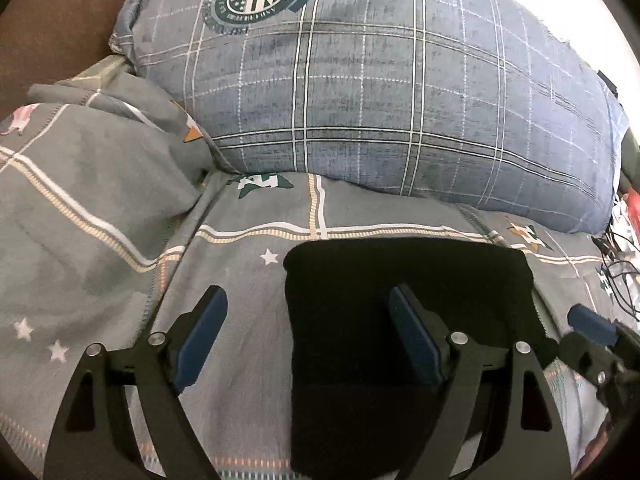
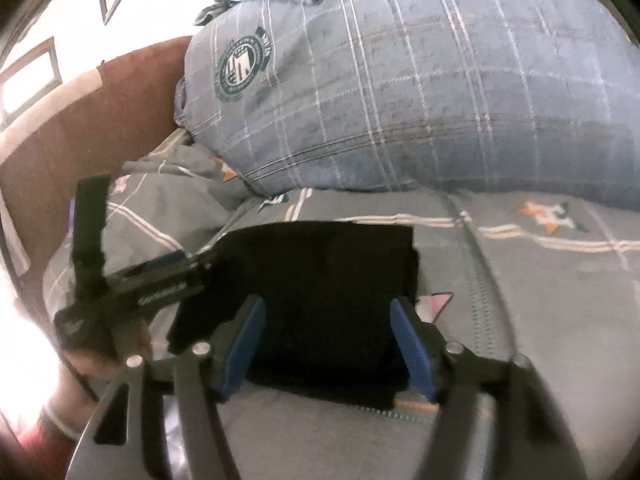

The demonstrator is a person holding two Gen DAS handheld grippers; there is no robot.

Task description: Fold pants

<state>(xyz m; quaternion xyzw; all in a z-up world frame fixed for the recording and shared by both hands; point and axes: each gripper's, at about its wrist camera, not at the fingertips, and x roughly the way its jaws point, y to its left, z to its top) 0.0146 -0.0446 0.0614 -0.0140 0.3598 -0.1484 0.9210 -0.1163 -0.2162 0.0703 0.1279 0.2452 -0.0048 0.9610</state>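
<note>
The left tool point(image 1: 308, 336) hangs nearest its camera with jaws spread wide and nothing between them: one blue pad over the grey bedspread point(image 1: 100, 216), the other over the black pants point(image 1: 400, 280). The pants lie folded into a compact dark block flat on the bedspread, just short of the pillow point(image 1: 380, 88). At the far right edge of this view the right tool point(image 1: 592, 324) shows only as one blue tip beside the pants.

From the right wrist, the right tool point(image 2: 328, 344) is likewise wide apart, both pads straddling the near part of the pants point(image 2: 320, 272) and gripping nothing. Only this view shows the left tool point(image 2: 176, 264) from the side, reaching in at the pants' left edge. It also shows the brown headboard point(image 2: 80, 128) and white wall behind. A tangle of cables point(image 1: 620, 264) at the bed's right side appears only from the left wrist.
</note>
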